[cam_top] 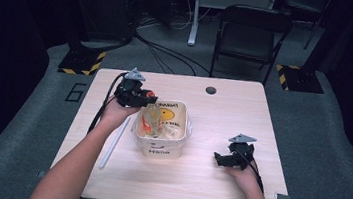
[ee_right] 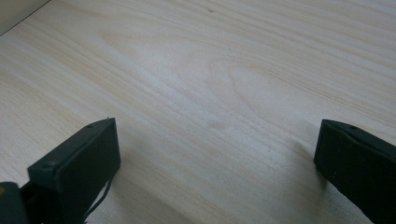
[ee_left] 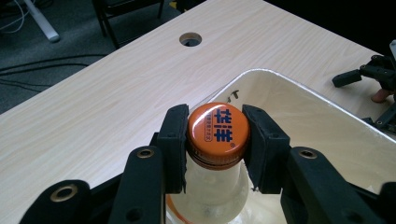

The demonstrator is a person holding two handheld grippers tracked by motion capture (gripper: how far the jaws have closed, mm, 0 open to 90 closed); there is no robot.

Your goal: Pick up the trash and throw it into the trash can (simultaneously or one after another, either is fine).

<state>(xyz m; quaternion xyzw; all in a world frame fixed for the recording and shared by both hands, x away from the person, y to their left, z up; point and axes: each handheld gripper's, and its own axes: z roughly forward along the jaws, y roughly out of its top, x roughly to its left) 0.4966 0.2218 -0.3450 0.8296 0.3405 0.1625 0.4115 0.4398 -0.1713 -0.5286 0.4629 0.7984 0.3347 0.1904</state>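
Note:
A clear plastic bottle (cam_top: 151, 119) with an orange cap (ee_left: 218, 134) stands tilted inside a white tub (cam_top: 158, 147) at the middle of the table. My left gripper (ee_left: 217, 140) is shut on the cap, one black pad on each side of it. From above, the left gripper (cam_top: 135, 94) sits over the tub's far left corner. My right gripper (cam_top: 223, 159) rests low over the bare wood to the right of the tub, its jaws wide apart with nothing between them. Its fingertips (ee_right: 74, 163) frame only tabletop.
A white stick (cam_top: 114, 143) lies on the table (cam_top: 223, 115) left of the tub. A round cable hole (cam_top: 211, 90) sits near the far edge. A folding chair (cam_top: 249, 37) and floor cables stand beyond the table.

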